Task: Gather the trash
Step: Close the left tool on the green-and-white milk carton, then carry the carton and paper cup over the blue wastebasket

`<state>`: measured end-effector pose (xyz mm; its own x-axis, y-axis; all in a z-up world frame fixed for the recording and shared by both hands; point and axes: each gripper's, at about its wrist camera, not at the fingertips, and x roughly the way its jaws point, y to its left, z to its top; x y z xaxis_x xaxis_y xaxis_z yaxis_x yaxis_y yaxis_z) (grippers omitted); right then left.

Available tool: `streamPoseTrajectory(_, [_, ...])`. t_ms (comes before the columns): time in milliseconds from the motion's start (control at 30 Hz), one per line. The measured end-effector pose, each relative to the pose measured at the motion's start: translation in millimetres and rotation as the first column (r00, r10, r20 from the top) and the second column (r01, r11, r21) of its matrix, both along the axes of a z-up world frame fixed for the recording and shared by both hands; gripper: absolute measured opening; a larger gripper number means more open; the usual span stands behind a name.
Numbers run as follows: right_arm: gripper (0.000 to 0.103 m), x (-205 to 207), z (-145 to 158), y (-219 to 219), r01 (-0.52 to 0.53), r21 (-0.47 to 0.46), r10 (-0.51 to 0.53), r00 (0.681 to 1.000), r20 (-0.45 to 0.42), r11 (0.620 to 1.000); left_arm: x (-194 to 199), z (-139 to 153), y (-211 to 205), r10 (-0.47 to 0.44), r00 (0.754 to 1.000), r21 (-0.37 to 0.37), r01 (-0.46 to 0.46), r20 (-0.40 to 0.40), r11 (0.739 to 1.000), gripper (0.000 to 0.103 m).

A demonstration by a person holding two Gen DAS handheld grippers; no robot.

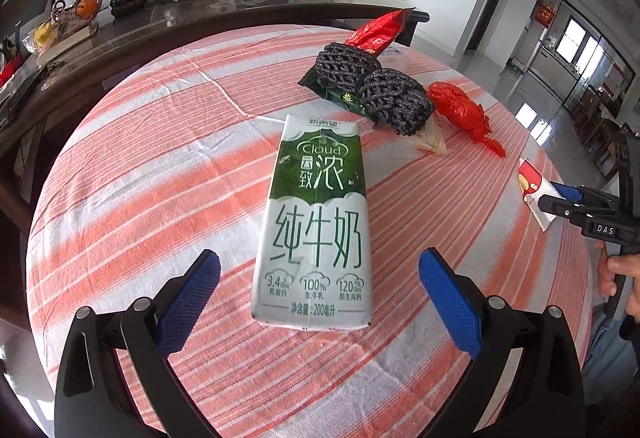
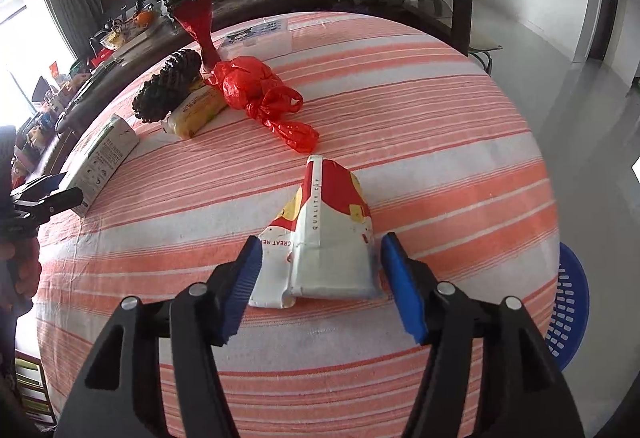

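Observation:
A green and white milk carton point(image 1: 316, 222) lies flat on the striped tablecloth point(image 1: 140, 177). My left gripper point(image 1: 320, 257) is open, its blue pads point(image 1: 188, 302) wide on either side of the carton's near end and clear of it. A flattened red and white paper cup point(image 2: 332, 262) lies between the pads of my right gripper point(image 2: 322, 240). The left pad sits at the cup's edge and a narrow gap shows at the right pad. In the left wrist view, the cup point(image 1: 534, 189) and right gripper sit at the table's right edge.
Further back on the table lie a knotted red plastic bag point(image 2: 248, 81), black mesh pieces point(image 1: 372, 85), a yellow packet point(image 2: 196, 111) and a red wrapper point(image 1: 380, 31). A blue perforated basket point(image 2: 568, 302) stands below the table's right edge. A dark long table point(image 1: 200, 13) runs behind.

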<state>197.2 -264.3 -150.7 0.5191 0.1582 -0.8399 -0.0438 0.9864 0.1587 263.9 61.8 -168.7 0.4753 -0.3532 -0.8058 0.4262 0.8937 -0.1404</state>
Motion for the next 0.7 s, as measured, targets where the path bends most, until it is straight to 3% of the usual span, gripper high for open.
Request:
streamPoseTrajectory(267, [0.062,24,9,2,-0.055,0.014,0.056,0.991,-0.119,0.998,25,-4,-31,-0.053,0.998,0.17,0.059,-0.035,0.984,0.098])
streamPoseTrajectory(300, [0.06,27,8,2,-0.06,0.017,0.062,0.989,-0.132,0.998,27,-4,-32,-0.051,0.998,0.171,0.058,-0.043,0.984,0.095])
streamPoseTrajectory(333, [0.045,29,6,2,-0.069,0.013,0.07,0.986,-0.152,0.998,30,-4,-32,-0.049,0.997,0.164,0.058,-0.055,0.985,0.083])
streamPoseTrajectory(367, [0.038,31,6,3,-0.071,-0.025,0.066,0.984,-0.165,0.997,31,-5,-31,-0.048,0.996,0.158,0.06,-0.074,0.986,0.073])
streamPoseTrajectory(400, [0.032,31,9,3,-0.076,-0.03,0.07,0.984,-0.167,0.997,33,-6,-30,-0.045,0.994,0.155,0.059,-0.096,0.986,0.048])
streamPoseTrajectory(600, [0.031,13,22,4,-0.102,0.007,0.102,0.983,-0.153,0.995,13,0,-14,-0.014,0.995,0.083,0.022,-0.095,0.996,0.048])
streamPoseTrajectory(700, [0.031,1,32,1,-0.097,0.034,0.1,0.989,-0.105,0.995,-11,11,-14,-0.034,0.997,0.029,0.036,-0.075,0.999,0.048])
